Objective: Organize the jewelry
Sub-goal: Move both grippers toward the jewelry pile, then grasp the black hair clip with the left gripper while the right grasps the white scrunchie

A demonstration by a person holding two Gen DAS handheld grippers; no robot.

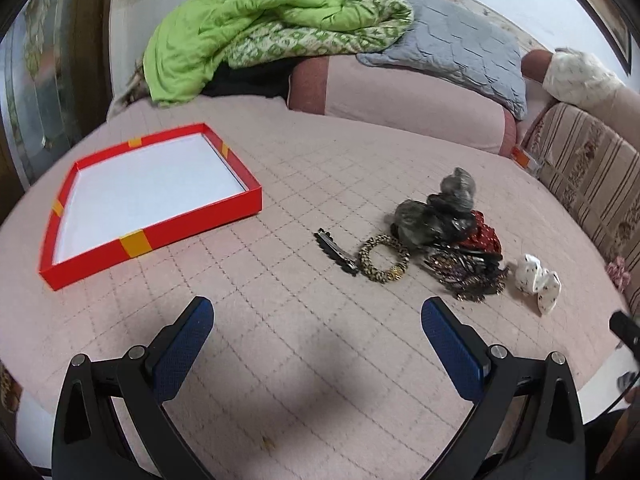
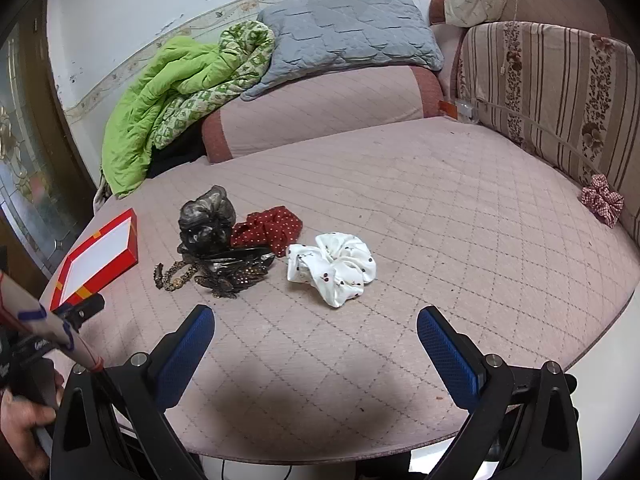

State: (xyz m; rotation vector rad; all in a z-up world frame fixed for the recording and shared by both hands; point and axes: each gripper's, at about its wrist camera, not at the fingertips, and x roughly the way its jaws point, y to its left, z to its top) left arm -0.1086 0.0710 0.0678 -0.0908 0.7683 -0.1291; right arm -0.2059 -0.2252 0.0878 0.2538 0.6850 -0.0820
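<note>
Left gripper (image 1: 317,322): jaws spread wide, nothing between them; blue textured pads (image 1: 188,340) face inward on black arms; held low and angled forward. Right gripper (image 2: 316,330): jaws likewise spread wide and empty; blue pads (image 2: 444,352) on black arms; same low, forward-angled pose. Person's hand (image 2: 20,424): seen at the lower left edge of the right wrist view, fingers closed around a dark handle.

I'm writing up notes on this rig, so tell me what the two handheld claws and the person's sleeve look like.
Both look alike: the left claw and right claw each have two curved black plastic arms with silver round pivot bolts, ending in dark blue fingers with a fine dimpled texture. In the right view, a pale sleeve with red lines and blue marks shows at the left edge. No cables are clearly visible.
</note>
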